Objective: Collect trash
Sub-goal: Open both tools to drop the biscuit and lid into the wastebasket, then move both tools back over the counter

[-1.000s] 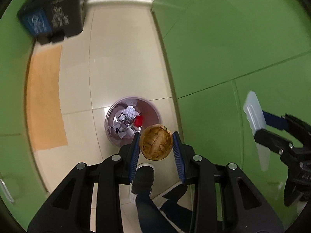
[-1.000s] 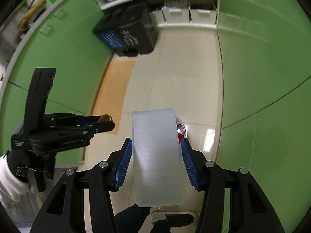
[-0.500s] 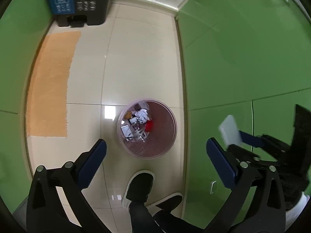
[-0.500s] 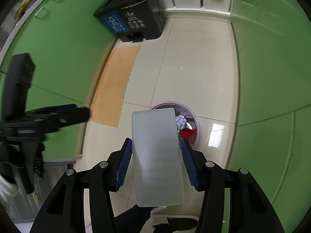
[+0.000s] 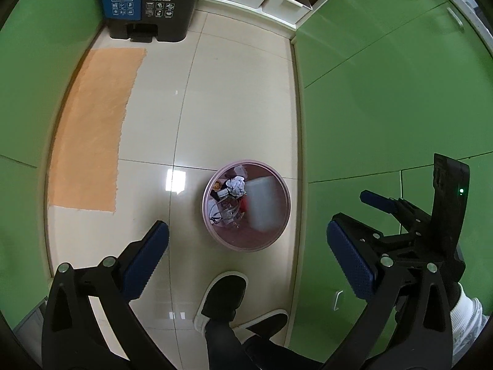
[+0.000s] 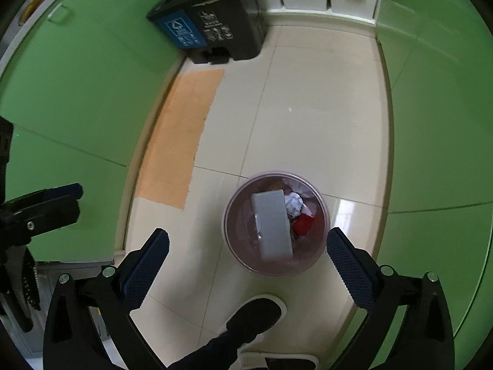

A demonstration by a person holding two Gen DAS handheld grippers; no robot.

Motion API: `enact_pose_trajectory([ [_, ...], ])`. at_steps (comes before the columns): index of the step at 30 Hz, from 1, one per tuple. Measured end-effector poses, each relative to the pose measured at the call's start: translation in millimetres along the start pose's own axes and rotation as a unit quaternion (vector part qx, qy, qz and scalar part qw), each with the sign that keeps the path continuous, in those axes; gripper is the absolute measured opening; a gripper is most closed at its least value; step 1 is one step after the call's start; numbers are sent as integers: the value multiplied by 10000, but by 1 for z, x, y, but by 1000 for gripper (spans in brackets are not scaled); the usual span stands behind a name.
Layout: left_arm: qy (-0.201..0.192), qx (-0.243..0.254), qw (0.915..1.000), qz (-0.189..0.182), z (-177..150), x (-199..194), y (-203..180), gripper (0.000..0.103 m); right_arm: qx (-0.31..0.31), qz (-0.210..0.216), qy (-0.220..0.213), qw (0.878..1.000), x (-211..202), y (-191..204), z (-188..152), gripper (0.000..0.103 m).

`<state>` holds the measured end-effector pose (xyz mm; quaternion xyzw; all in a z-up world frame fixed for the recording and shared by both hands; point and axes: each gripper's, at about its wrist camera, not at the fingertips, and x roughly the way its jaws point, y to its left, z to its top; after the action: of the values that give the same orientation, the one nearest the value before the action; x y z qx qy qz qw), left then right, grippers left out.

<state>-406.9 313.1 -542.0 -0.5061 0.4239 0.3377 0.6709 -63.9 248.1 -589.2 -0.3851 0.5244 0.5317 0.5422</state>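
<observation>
A round pink trash bin stands on the tiled floor below both grippers; it also shows in the right wrist view. Inside it lie a translucent white plastic box, crumpled white paper, a red scrap and other litter. The box also shows in the left wrist view. My left gripper is open and empty, high above the bin. My right gripper is open and empty above the bin. The right gripper also shows at the right of the left wrist view.
A black and blue two-part waste bin stands at the far end. An orange mat lies on the floor at the left. Green cabinets line both sides. The person's black shoes are just below the pink bin.
The left gripper opened and let go of the brown round piece. Then the right gripper opened and dropped the white plastic box into the bin. Both views swung toward the far end.
</observation>
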Motion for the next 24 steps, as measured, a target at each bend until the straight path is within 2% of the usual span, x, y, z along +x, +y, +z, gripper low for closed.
enact_pose_trajectory([
  [7, 42, 171, 9998, 22, -3, -19, -22, 100, 209, -160, 1, 9997, -31, 2, -4, 98],
  [12, -53, 419, 9991, 1, -2, -66, -57, 100, 359, -206, -209, 9989, -96, 10, -8, 98],
  [14, -131, 577, 9982, 1, 0, -94, -78, 100, 406, -184, -346, 9984, -127, 14, -8, 98],
  [19, -371, 1020, 9941, -89, 2, -168, -135, 100, 450, -110, -904, 9948, -241, 37, -15, 98],
  [24, -638, 1677, 9834, -286, 2, -245, -213, 100, 472, -169, -1596, 9859, -362, 45, -28, 98],
])
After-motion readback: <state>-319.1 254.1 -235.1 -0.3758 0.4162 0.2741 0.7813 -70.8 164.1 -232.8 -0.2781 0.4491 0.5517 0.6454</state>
